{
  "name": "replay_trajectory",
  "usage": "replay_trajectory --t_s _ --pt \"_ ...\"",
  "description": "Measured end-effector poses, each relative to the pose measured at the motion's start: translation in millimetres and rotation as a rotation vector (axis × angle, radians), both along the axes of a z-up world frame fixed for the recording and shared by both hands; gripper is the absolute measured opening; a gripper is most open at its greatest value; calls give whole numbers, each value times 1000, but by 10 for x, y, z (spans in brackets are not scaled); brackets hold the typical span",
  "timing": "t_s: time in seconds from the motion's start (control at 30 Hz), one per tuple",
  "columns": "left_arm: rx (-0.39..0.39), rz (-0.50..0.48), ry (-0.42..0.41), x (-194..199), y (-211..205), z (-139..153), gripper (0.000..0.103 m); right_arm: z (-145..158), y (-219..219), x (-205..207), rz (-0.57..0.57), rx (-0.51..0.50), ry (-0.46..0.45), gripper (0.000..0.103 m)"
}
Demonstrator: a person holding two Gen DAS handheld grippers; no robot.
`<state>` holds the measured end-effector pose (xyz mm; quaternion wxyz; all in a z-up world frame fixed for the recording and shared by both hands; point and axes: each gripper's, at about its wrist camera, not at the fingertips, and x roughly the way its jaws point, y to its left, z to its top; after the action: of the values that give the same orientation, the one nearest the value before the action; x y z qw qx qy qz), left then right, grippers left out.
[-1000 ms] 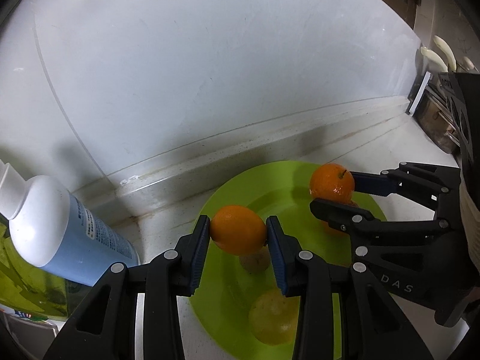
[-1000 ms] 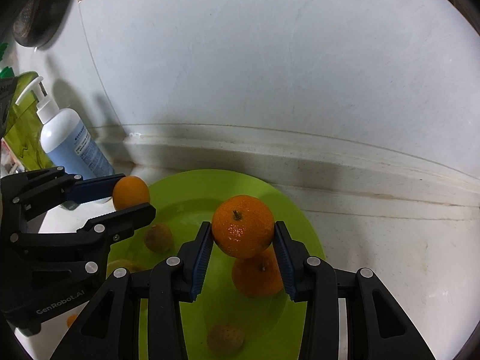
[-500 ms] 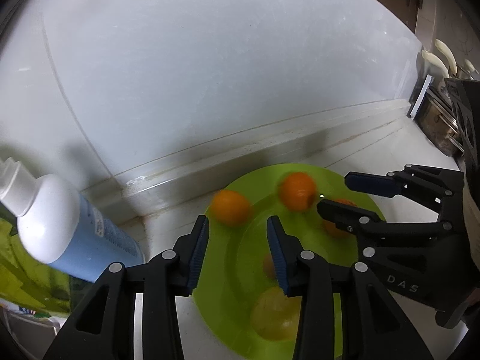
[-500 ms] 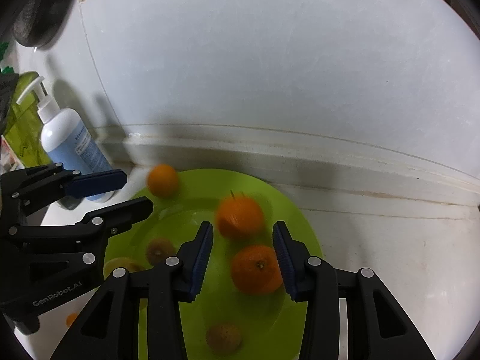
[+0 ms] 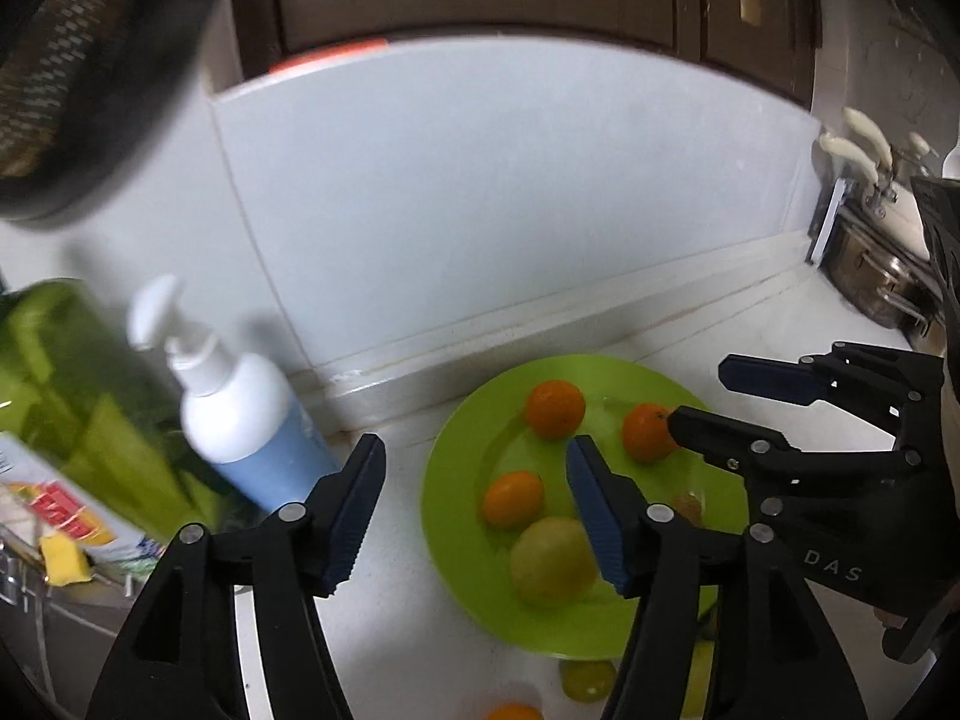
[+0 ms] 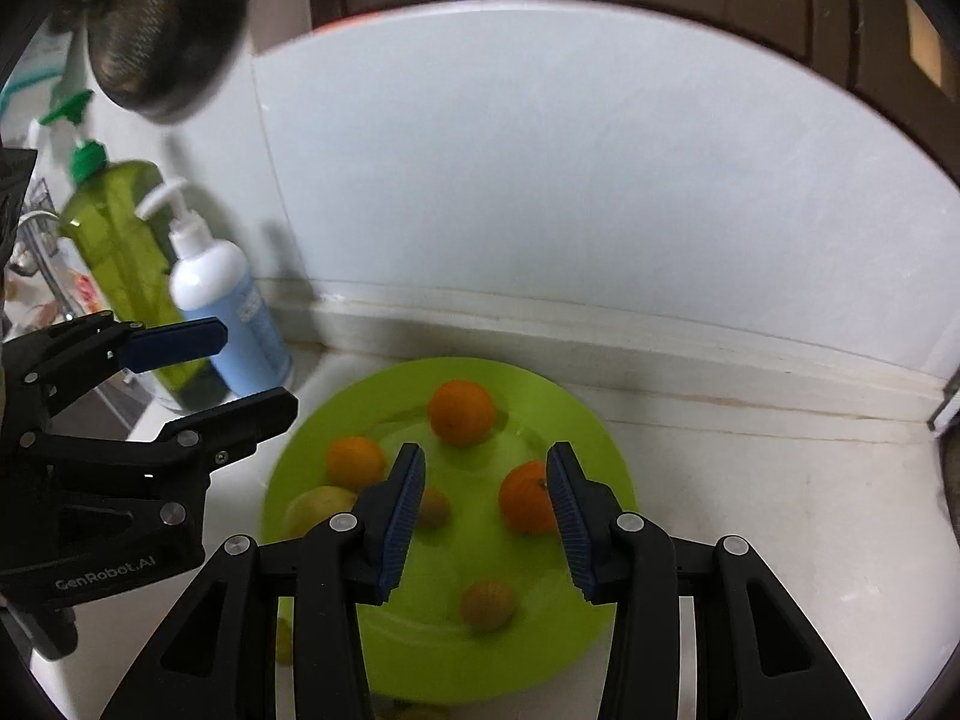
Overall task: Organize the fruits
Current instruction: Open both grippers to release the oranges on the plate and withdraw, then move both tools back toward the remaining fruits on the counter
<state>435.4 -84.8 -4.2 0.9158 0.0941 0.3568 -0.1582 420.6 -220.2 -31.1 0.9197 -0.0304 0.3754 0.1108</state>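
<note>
Holding both grippers empty above the green plate of fruits

Looking through the left wrist camera, I am seeing the left gripper (image 5: 474, 504) in the lower middle of the frame. Its jaws are opening at this moment, the two blue pads are standing clearly apart, and nothing is pressed between them. Behind the gap I am seeing the green plate (image 5: 447, 480) on the white counter (image 5: 396, 588). On the plate three oranges are lying: one near the far rim (image 5: 555, 409), one at the right (image 5: 645, 433), partly covered by the right gripper (image 5: 702, 396), and a smaller one (image 5: 513, 498) nearer to the camera. A yellow-green fruit (image 5: 549, 561) is lying just below the small one. At the bottom edge, off the plate, some more fruits are showing, but they are too blurred for me to name.

In the right wrist camera, the right gripper (image 6: 486, 516) is also staying with its fingers apart and it is holding nothing. The plate (image 6: 588, 426) is lying behind and under the fingers, with the three oranges (image 6: 462, 411), (image 6: 355, 461), (image 6: 525, 498) and two small brownish fruits (image 6: 487, 603), (image 6: 433, 509). The left gripper (image 6: 252, 369) is entering from the left side of this frame.

A white pump bottle (image 5: 240, 396) is standing left of the plate, beside a green bottle (image 6: 114, 228), against the white wall.
</note>
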Motion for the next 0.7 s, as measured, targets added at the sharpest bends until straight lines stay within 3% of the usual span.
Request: replay_trajectory --t_s 0.1,0.33,0.7 --pt "-4 9 -25 -156 55 95 65 120 -5 -163 -17 6 -28 51" --pt "2 10 -75 -508 140 246 73 332 41 -538 -45 8 -81 52" --pt "19 35 -118 -1029 373 305 83 434 153 -1053 -54 13 -99 64"
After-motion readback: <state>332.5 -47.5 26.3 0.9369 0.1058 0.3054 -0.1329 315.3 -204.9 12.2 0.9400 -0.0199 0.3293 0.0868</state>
